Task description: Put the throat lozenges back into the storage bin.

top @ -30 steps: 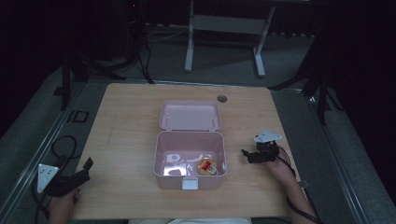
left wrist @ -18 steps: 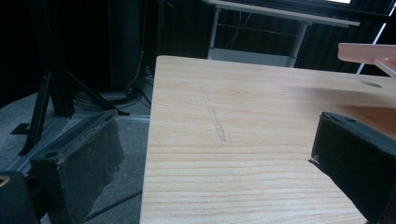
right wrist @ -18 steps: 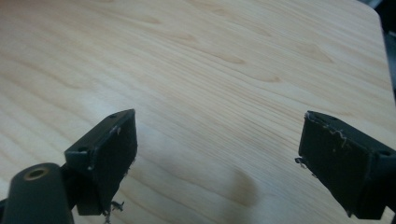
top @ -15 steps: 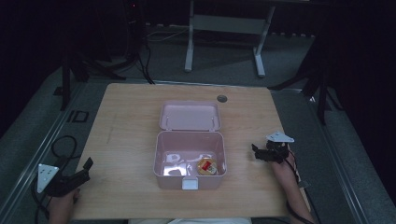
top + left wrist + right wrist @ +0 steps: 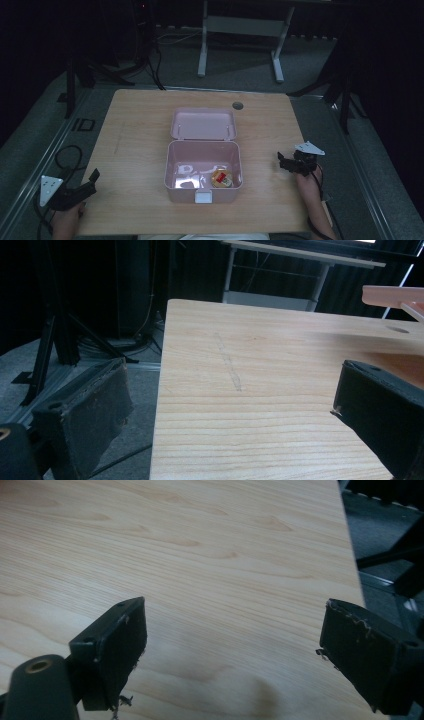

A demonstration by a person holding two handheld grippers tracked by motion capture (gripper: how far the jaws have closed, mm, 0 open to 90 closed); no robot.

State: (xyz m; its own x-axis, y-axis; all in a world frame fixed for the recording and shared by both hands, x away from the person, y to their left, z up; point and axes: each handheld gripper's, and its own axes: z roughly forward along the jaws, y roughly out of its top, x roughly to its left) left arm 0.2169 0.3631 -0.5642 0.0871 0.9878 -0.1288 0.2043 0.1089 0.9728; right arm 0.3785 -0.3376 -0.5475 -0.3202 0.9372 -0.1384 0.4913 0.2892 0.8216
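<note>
On the wooden table [image 5: 140, 135], near its middle, sits a pink box [image 5: 202, 172] with its lid [image 5: 203, 123] swung up and back. Inside it, toward the front right corner, lies a small round item with a red and yellow top [image 5: 222, 178]; what it is exactly is too small to tell.

To the right of the box, near the table's right edge, the right gripper [image 5: 285, 162] hangs low over bare wood with its jaws spread wide and nothing between them, as the right gripper view [image 5: 232, 655] confirms. At the front left corner of the table, well apart from the box, the left gripper [image 5: 92, 180] is likewise spread and empty; the left gripper view [image 5: 227, 415] looks across open tabletop toward the lid's edge [image 5: 395, 295].

My reading is that the packing step is done or paused: the item rests in the box and both tools stand off. The next move probably calls for closing the box, so one gripper would need to reach behind the lid, tip it forward, and press it down onto the white latch [image 5: 202, 197] at the front.
</note>
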